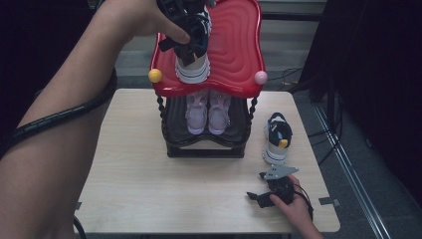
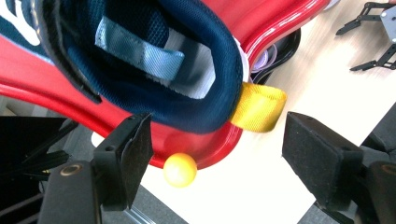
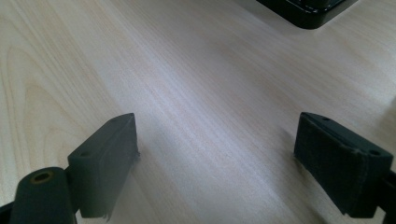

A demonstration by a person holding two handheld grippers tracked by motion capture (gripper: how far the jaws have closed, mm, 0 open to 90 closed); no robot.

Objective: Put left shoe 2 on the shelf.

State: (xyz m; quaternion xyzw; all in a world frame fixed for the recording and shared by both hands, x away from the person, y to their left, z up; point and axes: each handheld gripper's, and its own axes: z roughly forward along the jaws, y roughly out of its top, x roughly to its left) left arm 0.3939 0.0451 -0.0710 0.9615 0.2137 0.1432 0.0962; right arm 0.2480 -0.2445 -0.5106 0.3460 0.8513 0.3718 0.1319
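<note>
High view: a two-tier shoe rack [image 1: 251, 50] stands at the far middle of the surface [image 1: 139, 189]. A navy-and-white shoe [image 1: 193, 62] sits on the red top shelf, toward 9 o'clock of it, heel toward the camera. The left gripper [image 1: 191, 37] hangs just above that heel. A pink pair [image 1: 207, 110] fills the black lower shelf. A second navy shoe [image 1: 277, 137] stands on the surface at 3 o'clock of the rack, with the right gripper [image 1: 266, 191] near it at 6 o'clock.

Left gripper view: the fingers [image 2: 135, 154] stand wide, apart from the shoe's padded collar [image 2: 154, 102] and its yellow heel loop [image 2: 259, 107]; nothing is pressed between them. A yellow ball [image 2: 180, 170] marks the shelf corner below.

Right gripper view: the fingers [image 3: 112, 158] are wide and empty over bare wood, a black rack foot [image 3: 308, 9] at 1 o'clock.

Handling, by judgement: the shoe looks light. Its mesh upper and collar are soft and will crush under a pinch, while the white sole is stiffer and rubbery, unlikely to slip. The heel counter, just under the loop, offers the firmest hold; the loop alone would let the shoe swing. The glossy ribbed shelf may let the sole slide if nudged. The second shoe should handle alike and presents its heel toward the right gripper.
</note>
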